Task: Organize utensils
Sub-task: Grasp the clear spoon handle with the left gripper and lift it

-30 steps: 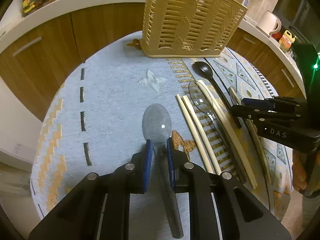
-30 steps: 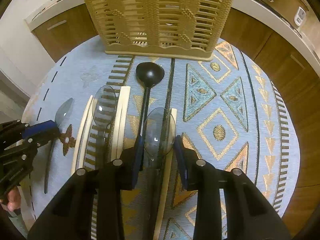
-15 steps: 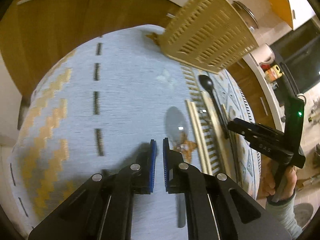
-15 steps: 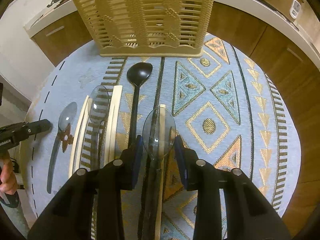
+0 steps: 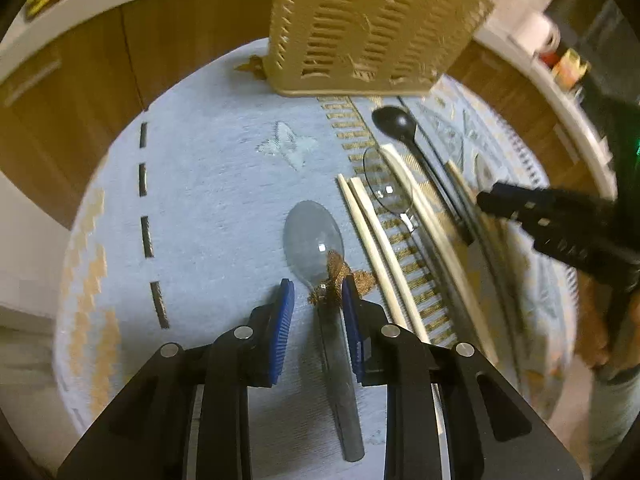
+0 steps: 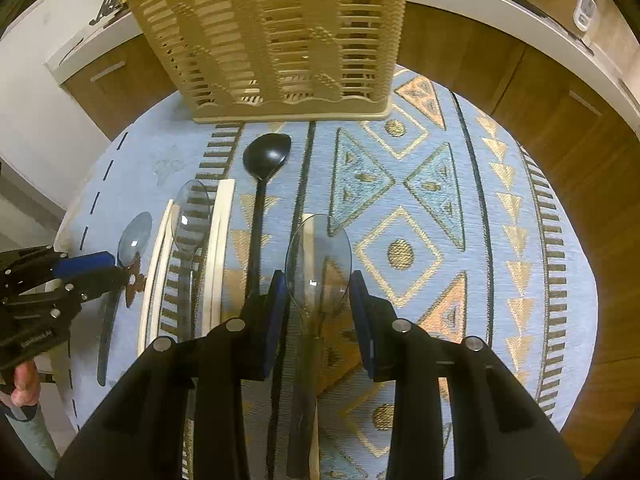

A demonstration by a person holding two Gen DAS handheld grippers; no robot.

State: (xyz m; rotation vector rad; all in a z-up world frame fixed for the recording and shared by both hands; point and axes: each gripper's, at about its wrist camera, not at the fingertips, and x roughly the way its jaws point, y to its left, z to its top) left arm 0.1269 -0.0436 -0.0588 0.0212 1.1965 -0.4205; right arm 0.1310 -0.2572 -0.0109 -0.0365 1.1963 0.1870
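A clear grey plastic spoon (image 5: 314,236) lies on the blue patterned cloth (image 5: 208,184). My left gripper (image 5: 316,296) is open, its blue pads either side of the spoon's neck. My right gripper (image 6: 318,284) is open around the neck of another clear spoon (image 6: 318,252), which lies over a cream stick. Between them lie a third clear spoon (image 6: 191,216), a black ladle (image 6: 266,152) and cream chopsticks (image 5: 372,236). A beige slotted utensil basket (image 6: 276,36) stands at the table's far side.
The round table's edge (image 6: 576,360) curves close on all sides. Wooden cabinets (image 6: 520,76) with a white counter ring the table. A pot and small appliances sit on the counter at the far right.
My left gripper swung off to the left and shut, then came back over the grey spoon and opened around its neck. The right gripper stayed open around its spoon.
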